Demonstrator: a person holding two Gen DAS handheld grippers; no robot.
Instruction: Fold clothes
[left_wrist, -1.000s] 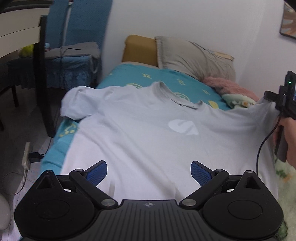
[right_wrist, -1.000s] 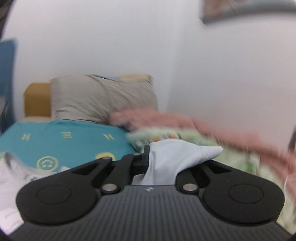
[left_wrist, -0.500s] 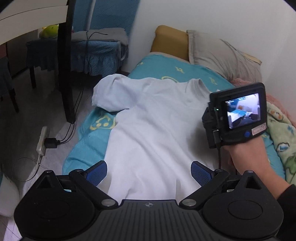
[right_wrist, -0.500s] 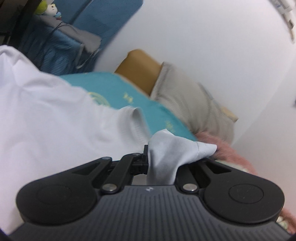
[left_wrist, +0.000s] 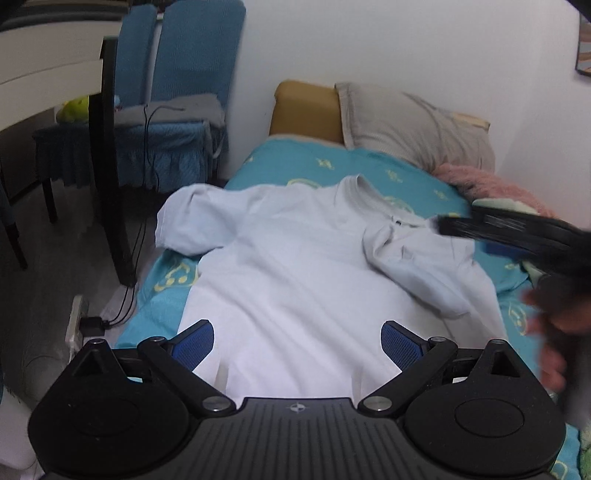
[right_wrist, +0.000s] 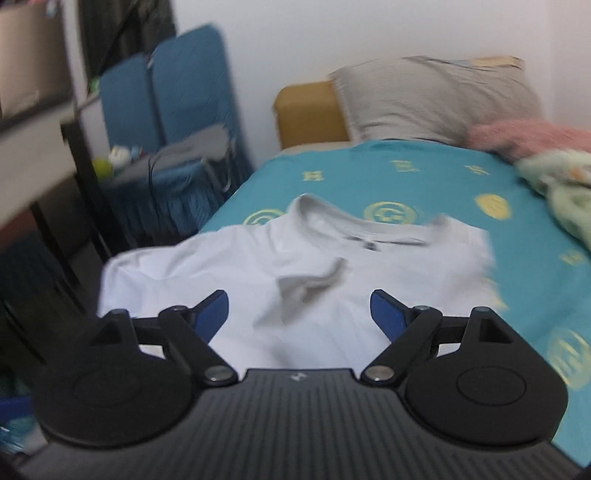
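The bed (left_wrist: 332, 162), with its teal patterned sheet, carried everything, and the pale T-shirt (left_wrist: 295, 280) lay face-up along it, collar toward the grey pillow (left_wrist: 413, 122) and hem toward us. The shirt's far sleeve (left_wrist: 192, 218) was spread out flat near the bed's edge beside the blue chair (left_wrist: 177, 74), while the other sleeve (left_wrist: 417, 273) lay folded in over the chest, rumpled and not square. We judged the shirt light, limp and thin: it would sag and crease from any single pinch, and it should slide easily over the sheet, so it would need hold at edges or corners, not mid-panel. Best spots looked like the far sleeve's cuff or shoulder seam for the matching fold, then the hem corners nearest us. The left gripper (left_wrist: 297, 341) hovered over the hem, jaws spread wide, nothing between the blue pads (left_wrist: 194, 341). The right gripper (right_wrist: 299, 312) had just been opening, jaws wide apart above the folded-in sleeve with no cloth pinched; in the left view it showed only as a dark blur with the person's hand (left_wrist: 550, 321). The collar (right_wrist: 354, 229) stayed flat. We'd guess one sleeve fold done, the rest still to go.
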